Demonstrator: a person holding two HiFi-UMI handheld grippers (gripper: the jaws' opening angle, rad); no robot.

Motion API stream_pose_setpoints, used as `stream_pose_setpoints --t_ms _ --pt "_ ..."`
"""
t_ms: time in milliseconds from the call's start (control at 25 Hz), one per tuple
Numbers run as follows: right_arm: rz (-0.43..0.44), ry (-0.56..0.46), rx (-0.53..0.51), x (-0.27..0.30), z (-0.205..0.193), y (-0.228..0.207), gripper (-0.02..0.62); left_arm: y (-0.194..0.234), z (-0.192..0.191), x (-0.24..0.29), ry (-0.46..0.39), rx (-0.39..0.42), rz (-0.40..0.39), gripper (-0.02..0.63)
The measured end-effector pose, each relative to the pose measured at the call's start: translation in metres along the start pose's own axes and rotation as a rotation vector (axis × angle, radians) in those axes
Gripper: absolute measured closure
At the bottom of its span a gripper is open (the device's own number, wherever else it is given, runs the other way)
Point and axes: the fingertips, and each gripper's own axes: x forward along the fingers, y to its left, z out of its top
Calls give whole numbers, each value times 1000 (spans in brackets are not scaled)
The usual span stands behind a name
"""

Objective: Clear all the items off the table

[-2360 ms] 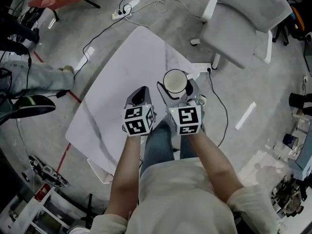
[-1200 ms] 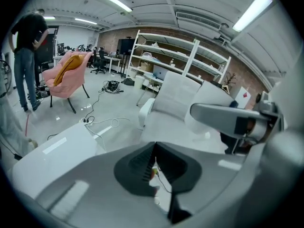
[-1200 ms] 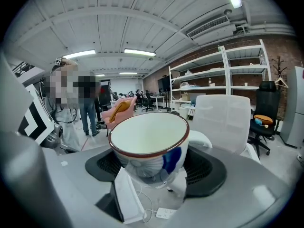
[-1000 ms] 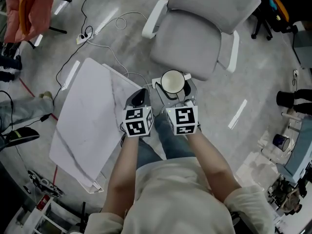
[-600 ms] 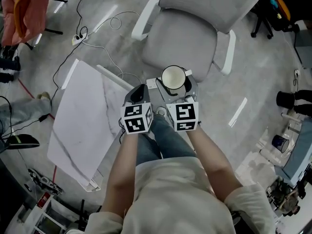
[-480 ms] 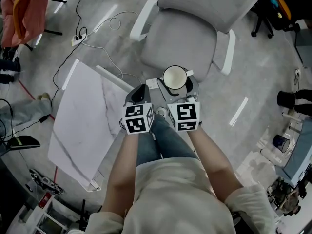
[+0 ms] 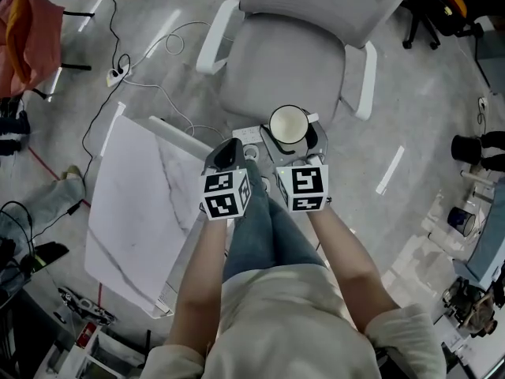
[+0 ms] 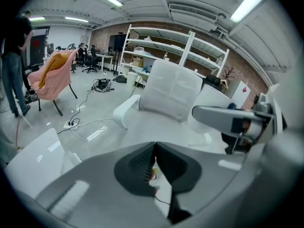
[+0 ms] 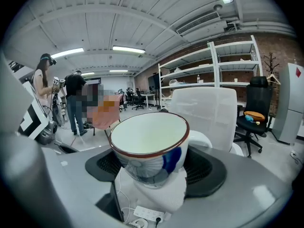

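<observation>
Right gripper (image 9: 152,169) clamps cup (image 7: 289,125) — left gripper (image 8: 154,165) closed, seemingly empty.

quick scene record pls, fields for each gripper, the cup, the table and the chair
left gripper: jaws shut, nothing between them
right gripper: shut on the cup, one pad on each side
cup: white, brown rim, blue pattern, upright, looks empty
table: white marble top, to the person's left, no items visible on it
chair: grey armchair, just ahead of the cup, seat bare
task state: cup is off the table, held in the air, not yet set down
</observation>
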Motion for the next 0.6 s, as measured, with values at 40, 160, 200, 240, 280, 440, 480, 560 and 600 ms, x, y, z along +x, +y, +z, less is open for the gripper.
stream_pose_setpoints --t_ms 40,160,200,240,280,440,480,560,600 --pt "-8 2 7 3 -2 -4 207 0 0 5 4 3 -4 597" --pt "-30 0 27 12 -7 -15 207 -1 0 20 15 19 -18 597" --pt "-36 0 30 17 -8 -19 207 -1 1 26 17 21 -23 597" --pt "-41 1 33 23 -10 -22 207 0 1 32 19 22 -27 597" --pt "-46 3 35 29 -12 -25 207 2 3 39 20 21 -31 597" --pt "-71 12 39 55 -17 -41 207 5 10 67 31 29 -53 597" --pt "-77 14 40 62 -19 -45 207 7 12 75 34 32 -58 597" --pt "-86 18 45 78 -24 -51 207 11 14 91 40 35 -65 597" --pt "-88 21 46 85 -28 -54 207 13 15 99 42 34 -67 597"
